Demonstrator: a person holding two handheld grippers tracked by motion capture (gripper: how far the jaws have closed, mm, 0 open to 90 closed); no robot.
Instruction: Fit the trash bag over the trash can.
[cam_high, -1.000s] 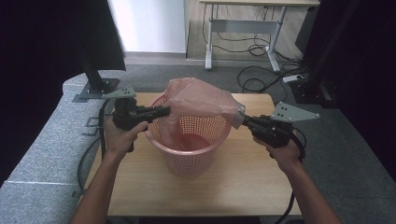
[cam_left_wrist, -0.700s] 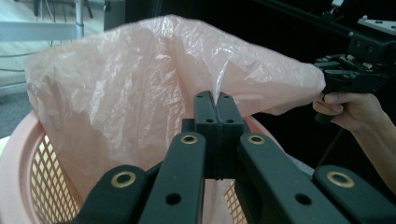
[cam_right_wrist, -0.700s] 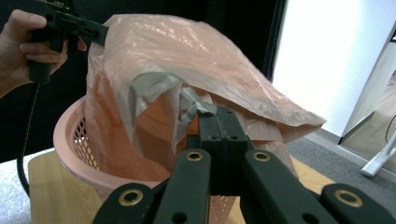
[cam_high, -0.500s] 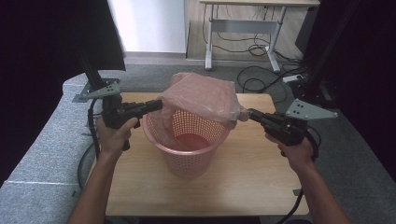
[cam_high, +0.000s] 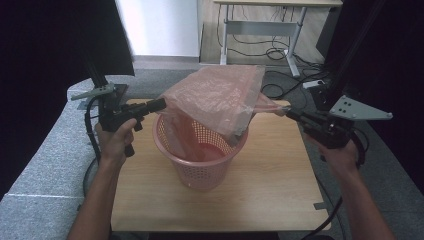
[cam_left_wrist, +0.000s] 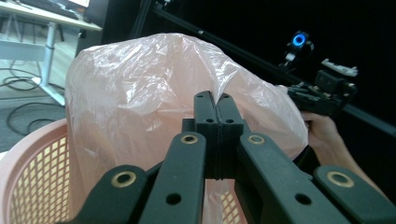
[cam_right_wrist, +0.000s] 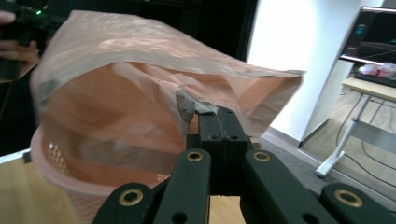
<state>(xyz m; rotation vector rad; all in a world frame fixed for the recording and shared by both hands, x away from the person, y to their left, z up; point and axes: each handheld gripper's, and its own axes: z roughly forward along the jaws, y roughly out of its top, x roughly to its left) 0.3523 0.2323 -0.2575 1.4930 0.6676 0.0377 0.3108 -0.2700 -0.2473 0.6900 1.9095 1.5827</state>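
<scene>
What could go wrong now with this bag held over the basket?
The thin bag is pinched at just two edge points by the left tongs and right tongs, so it may tear or slip free. Part of it hangs inside the basket; pulling could tip the basket over.

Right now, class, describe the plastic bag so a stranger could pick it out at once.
Find the wooden table; near its middle stands a pink mesh basket. The plastic bag billows above it, pinched between left gripper and right gripper: thin, crinkly, see-through pink film, unlike the rigid basket.
</scene>
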